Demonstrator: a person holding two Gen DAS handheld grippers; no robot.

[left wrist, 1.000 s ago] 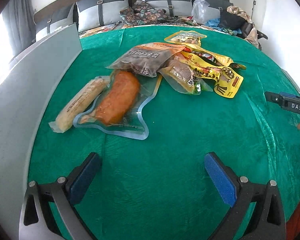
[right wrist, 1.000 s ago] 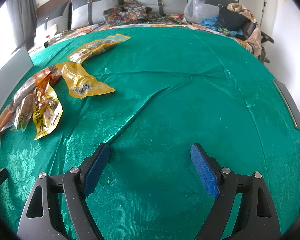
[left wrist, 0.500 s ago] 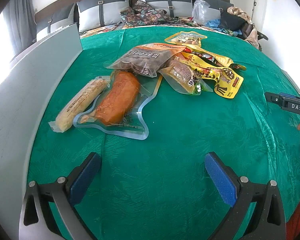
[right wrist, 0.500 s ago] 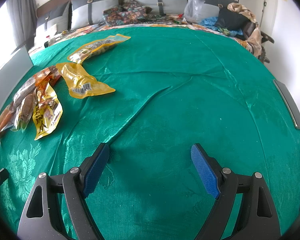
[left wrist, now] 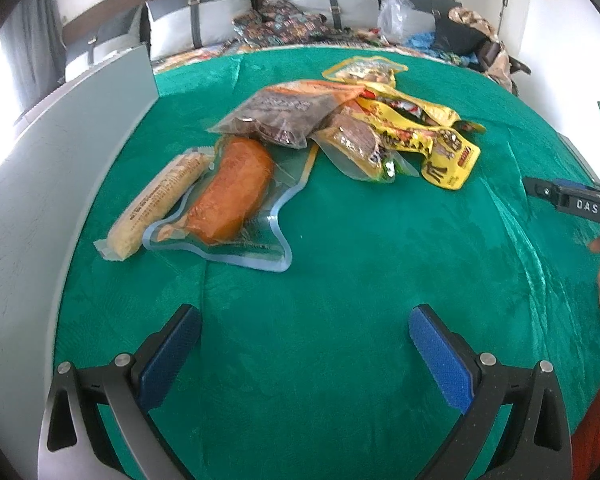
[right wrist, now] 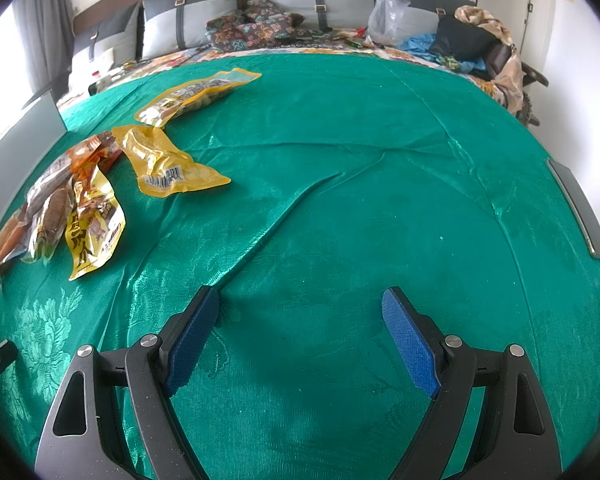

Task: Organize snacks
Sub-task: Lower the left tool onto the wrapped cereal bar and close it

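Cloth point(right wrist: 380, 208) lies bare before right gripper point(right wrist: 300, 332), jaws spread.

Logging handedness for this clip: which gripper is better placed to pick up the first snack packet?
Left, probably. The open left gripper faces the snack pile, the orange sausage pack straight ahead. The open right gripper faces bare green cloth; packets lie far to its left.

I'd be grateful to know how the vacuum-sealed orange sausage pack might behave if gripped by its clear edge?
The orange sausage pack would probably droop: its bulk sits amid wide, thin clear film. That glossy film may slip between fingers. It overlaps the neighbouring corn stick, so dragging could nudge it.
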